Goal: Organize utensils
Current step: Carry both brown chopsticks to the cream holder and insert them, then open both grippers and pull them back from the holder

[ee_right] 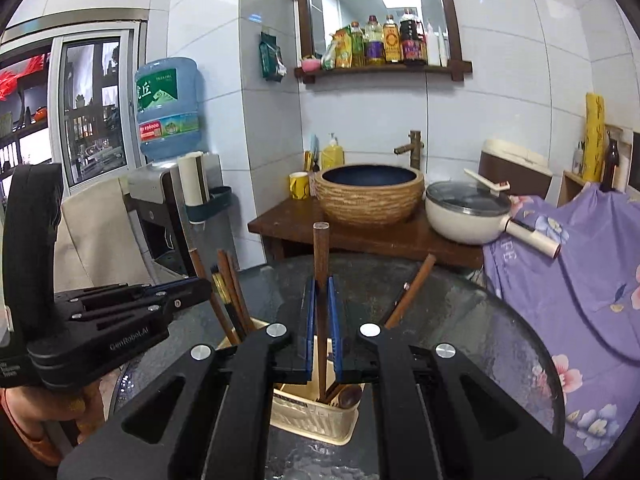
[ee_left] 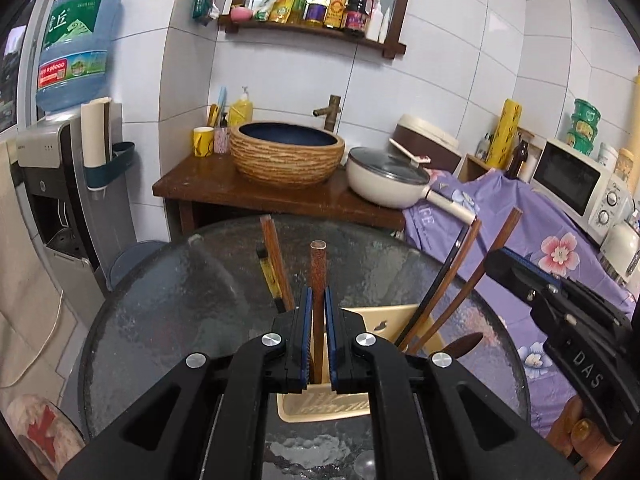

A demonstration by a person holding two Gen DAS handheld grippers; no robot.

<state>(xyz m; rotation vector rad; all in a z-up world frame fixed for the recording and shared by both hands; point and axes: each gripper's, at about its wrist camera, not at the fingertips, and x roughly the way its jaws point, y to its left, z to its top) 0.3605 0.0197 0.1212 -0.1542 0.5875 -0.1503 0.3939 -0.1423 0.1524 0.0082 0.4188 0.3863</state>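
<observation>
Wooden chopsticks [ee_left: 318, 280] [ee_right: 321, 272] stand near upright, ends up — each hand-held gripper [ee_left: 318, 300] [ee_right: 321, 292] clamps one.

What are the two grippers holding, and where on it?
Each holds a wooden stick by its shaft, below the top: left gripper holds one stick, right gripper another.

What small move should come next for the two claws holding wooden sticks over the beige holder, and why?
Probably lower both and then release. The left claw is shut on a round brown wooden stick, the right claw on a dark wooden stick. Both lower ends already dip into the beige plastic utensil holder on the round glass table.
</observation>
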